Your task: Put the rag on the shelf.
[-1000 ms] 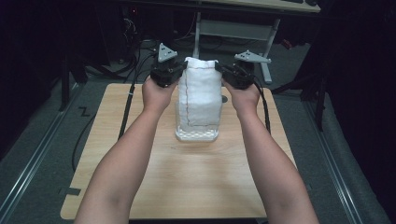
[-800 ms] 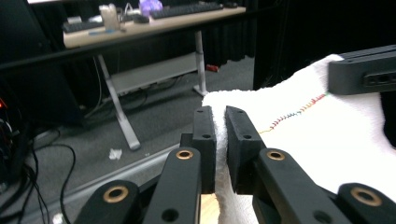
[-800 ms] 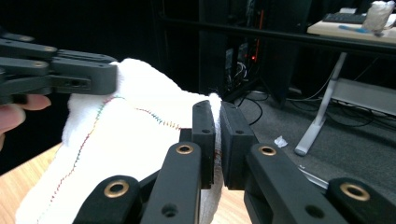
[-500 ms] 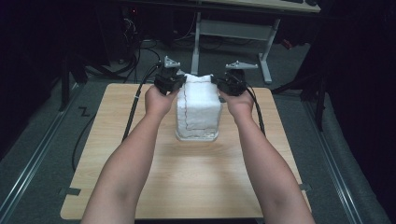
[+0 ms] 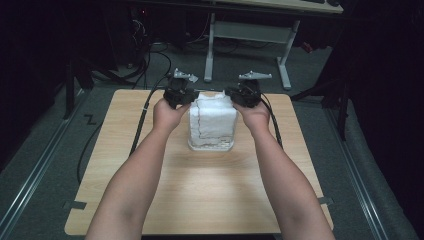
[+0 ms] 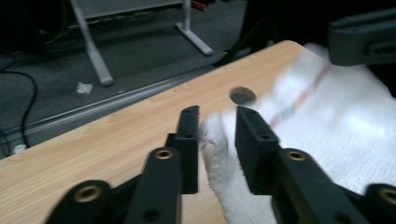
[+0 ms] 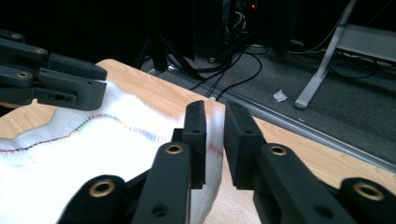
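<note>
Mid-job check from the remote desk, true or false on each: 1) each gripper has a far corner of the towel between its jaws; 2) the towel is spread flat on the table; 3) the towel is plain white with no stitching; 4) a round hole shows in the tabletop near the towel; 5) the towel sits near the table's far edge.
1) True: the left gripper and the right gripper each have a corner of the towel between their jaws.
2) False: it is draped over a clear container.
3) False: a coloured stitch line runs across it.
4) True: a hole shows beside the towel.
5) True: it sits toward the far edge of the table.
</note>
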The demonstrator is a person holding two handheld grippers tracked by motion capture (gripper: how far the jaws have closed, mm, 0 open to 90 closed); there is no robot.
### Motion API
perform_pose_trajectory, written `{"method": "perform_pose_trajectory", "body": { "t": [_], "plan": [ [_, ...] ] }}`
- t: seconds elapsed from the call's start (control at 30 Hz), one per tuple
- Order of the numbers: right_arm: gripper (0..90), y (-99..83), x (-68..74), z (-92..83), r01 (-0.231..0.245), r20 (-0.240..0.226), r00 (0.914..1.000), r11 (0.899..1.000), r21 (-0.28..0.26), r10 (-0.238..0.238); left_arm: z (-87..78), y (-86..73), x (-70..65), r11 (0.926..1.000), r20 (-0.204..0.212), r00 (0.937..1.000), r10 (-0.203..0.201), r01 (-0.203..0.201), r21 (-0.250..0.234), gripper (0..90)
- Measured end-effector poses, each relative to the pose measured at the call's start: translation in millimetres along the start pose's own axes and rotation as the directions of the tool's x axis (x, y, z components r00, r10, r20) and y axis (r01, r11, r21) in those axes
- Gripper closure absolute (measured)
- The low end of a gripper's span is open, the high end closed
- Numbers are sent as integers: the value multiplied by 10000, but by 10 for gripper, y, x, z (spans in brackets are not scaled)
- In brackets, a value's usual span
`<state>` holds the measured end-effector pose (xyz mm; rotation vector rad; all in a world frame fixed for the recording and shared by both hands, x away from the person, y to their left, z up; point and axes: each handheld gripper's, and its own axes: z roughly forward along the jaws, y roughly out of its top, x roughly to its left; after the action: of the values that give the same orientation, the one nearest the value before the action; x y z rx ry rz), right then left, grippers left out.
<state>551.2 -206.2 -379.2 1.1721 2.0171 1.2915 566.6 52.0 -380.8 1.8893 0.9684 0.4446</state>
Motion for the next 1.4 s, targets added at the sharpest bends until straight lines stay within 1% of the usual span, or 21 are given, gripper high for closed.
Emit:
{"method": "perform_pose_trajectory", "body": {
  "t": [0.07,0.2,0.33,0.47,0.57,0.6,0.63,0.67,0.7,0.73,0.8,0.93,0.97,1.0,1.03,1.13,1.2,1.23,1.27,1.33,1.4],
  "plan": [
    [776,6,-19,-10,-16,65,10000,10000,-69,16,-29,2,25,9997,-55,9999,-152,151,-190,689],
    [743,10,-41,-36,-6,169,9999,10000,-56,7,-94,-15,49,9993,-270,9995,-137,127,-351,658],
    [675,-11,-42,-134,185,223,9996,9997,-172,-182,-285,-32,83,9977,-175,9997,-184,172,-651,647],
    [636,-63,-52,-302,399,419,9984,9985,-364,-384,-435,-124,80,9973,-489,9988,-13,-23,-739,632],
    [630,-107,-57,-446,402,496,9981,9979,-516,-376,-546,-241,86,9960,-444,9988,-201,162,-880,632],
    [626,-131,-56,-504,451,550,9976,9973,-572,-420,-577,-270,81,9960,-399,9989,-227,192,-874,632],
    [622,-147,-55,-539,459,574,9974,9974,-562,-427,-620,-305,72,9955,-267,9989,-375,350,-883,634],
    [615,-170,-54,-585,462,594,9973,9973,-562,-429,-686,-360,42,9939,-202,9989,-419,396,-1027,635],
    [603,-206,-51,-643,373,524,9980,9973,-636,-340,-727,-395,22,9929,-221,9992,-338,311,-1147,635],
    [598,-229,-49,-679,290,472,9986,9972,-696,-258,-796,-454,-15,9935,-395,9991,-169,123,-1132,635],
    [583,-291,-31,-772,159,410,9991,9964,-831,-125,-879,-526,-47,9926,-388,9992,-101,53,-1210,634],
    [565,-419,76,-978,565,540,9972,9936,-978,-514,-1081,-679,-112,9888,-471,9989,28,-97,-1488,631],
    [563,-445,103,-1017,680,573,9964,9925,-1014,-624,-1129,-725,-133,9887,-598,9981,129,-217,-1484,627],
    [557,-484,142,-1069,808,615,9953,9907,-1091,-744,-1187,-797,-160,9873,-743,9970,231,-344,-1549,622],
    [553,-536,192,-1132,913,661,9943,9891,-1151,-841,-1220,-844,-175,9871,-755,9968,271,-385,-1553,614],
    [537,-653,304,-1261,1106,653,9925,9857,-1274,-1029,-1354,-1075,-247,9864,-850,9942,657,-776,-1452,600],
    [527,-744,387,-1339,1276,662,9906,9835,-1285,-1198,-1421,-1204,-278,9862,-868,9931,785,-901,-1386,598],
    [523,-790,425,-1373,1339,624,9900,9830,-1257,-1268,-1466,-1301,-299,9874,-761,9945,722,-821,-1351,592],
    [519,-846,477,-1403,1554,669,9867,9812,-1142,-1485,-1490,-1364,-314,9883,-639,9960,621,-703,-1354,590],
    [509,-938,560,-1435,1910,846,9794,9768,-969,-1831,-1542,-1556,-378,9926,-191,9988,447,-466,-1125,579],
    [504,-1056,636,-1455,1996,825,9777,9764,-819,-1929,-1585,-1702,-439,9937,-12,9990,444,-443,-1033,568]
  ]
}}
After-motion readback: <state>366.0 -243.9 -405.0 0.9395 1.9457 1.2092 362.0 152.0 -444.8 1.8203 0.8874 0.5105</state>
